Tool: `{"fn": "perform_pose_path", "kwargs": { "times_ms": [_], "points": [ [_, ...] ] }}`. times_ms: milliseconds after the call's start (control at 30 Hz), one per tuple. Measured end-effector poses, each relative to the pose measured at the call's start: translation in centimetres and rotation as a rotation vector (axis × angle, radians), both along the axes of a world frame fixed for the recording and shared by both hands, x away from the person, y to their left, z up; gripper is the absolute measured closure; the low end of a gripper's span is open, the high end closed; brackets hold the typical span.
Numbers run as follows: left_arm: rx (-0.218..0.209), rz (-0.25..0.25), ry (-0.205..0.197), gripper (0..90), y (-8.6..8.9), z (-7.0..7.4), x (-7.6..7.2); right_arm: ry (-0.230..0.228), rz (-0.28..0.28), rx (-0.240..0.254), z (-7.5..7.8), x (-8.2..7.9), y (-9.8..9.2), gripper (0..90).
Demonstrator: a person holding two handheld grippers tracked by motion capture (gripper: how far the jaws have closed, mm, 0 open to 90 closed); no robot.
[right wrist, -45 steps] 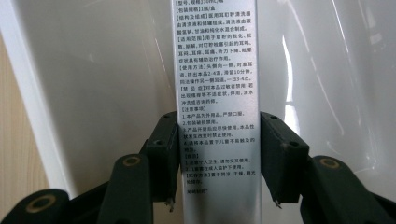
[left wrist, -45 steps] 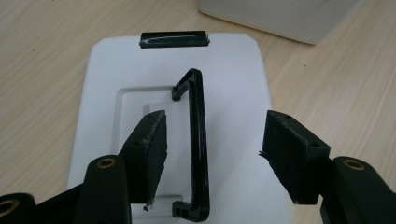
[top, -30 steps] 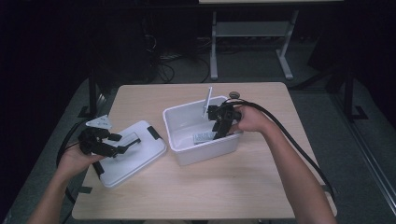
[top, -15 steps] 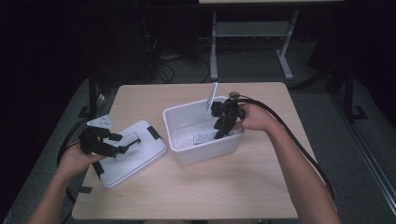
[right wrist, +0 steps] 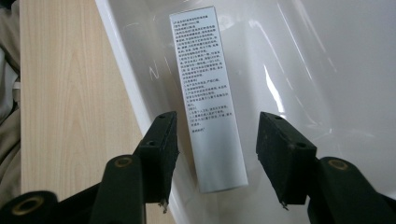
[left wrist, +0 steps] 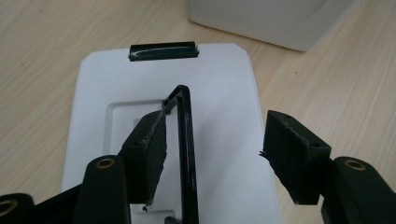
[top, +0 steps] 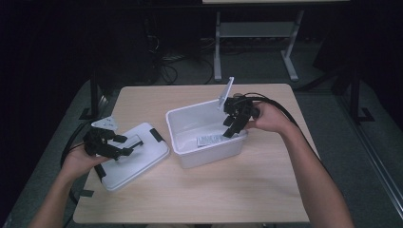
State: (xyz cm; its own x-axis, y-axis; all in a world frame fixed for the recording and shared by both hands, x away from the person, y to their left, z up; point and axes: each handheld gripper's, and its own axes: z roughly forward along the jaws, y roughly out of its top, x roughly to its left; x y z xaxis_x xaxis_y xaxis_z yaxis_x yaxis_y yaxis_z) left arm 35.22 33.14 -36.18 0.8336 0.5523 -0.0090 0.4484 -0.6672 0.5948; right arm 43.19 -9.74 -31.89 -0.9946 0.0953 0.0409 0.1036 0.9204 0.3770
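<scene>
In the high view, the left gripper (top: 122, 145) is hovering over the white lid (top: 129, 156), which is lying flat on the wooden table (top: 204, 190) to the left of the white bin (top: 206, 137). Its jaws are standing wide, with the lid's black handle (top: 133, 143) sitting between them. The right gripper (top: 233, 127) is hanging over the bin's right rim, pointing down into it. The small printed box (top: 209, 140) is lying on the bin floor, just below and to the left of those jaws.

In the left gripper view, the left gripper (left wrist: 215, 149) is showing its jaws spread wide apart. The lid (left wrist: 224, 84) is stretching away beneath them, and the thin black handle (left wrist: 187, 140) is standing up in the gap, close beside the left-hand pad (left wrist: 149, 149) and well apart from the other pad. Whether that near pad is touching the handle I cannot tell. A black clip (left wrist: 163, 50) is sitting at the lid's far edge, and a corner of the bin (left wrist: 271, 21) is lying beyond it.

In the right gripper view, the right gripper (right wrist: 217, 161) has just been opening its jaws, and they are standing apart with nothing gripped. The box (right wrist: 208, 93) is lying flat inside the bin (right wrist: 327, 70), running away from the jaws; its near end is showing in the gap between the pads, lower down, and neither pad is pressing on it. The table (right wrist: 65, 84) is showing to the left of the left-hand jaw.
</scene>
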Motion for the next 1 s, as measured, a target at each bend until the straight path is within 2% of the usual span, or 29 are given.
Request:
{"fn": "perform_pose_path", "kwargs": {
  "times_ms": [267,1000],
  "points": [
    [0.003,-0.008,-0.005,38.8,-0.2,0.1,0.0,-0.022,-0.038,0.023,1.4,-0.5,-1.3,45.0],
    [0.009,-0.023,-0.002,38.8,-0.8,-0.1,0.2,-0.059,-0.168,0.053,2.8,-2.0,-7.1,39.8]
  ]
}}
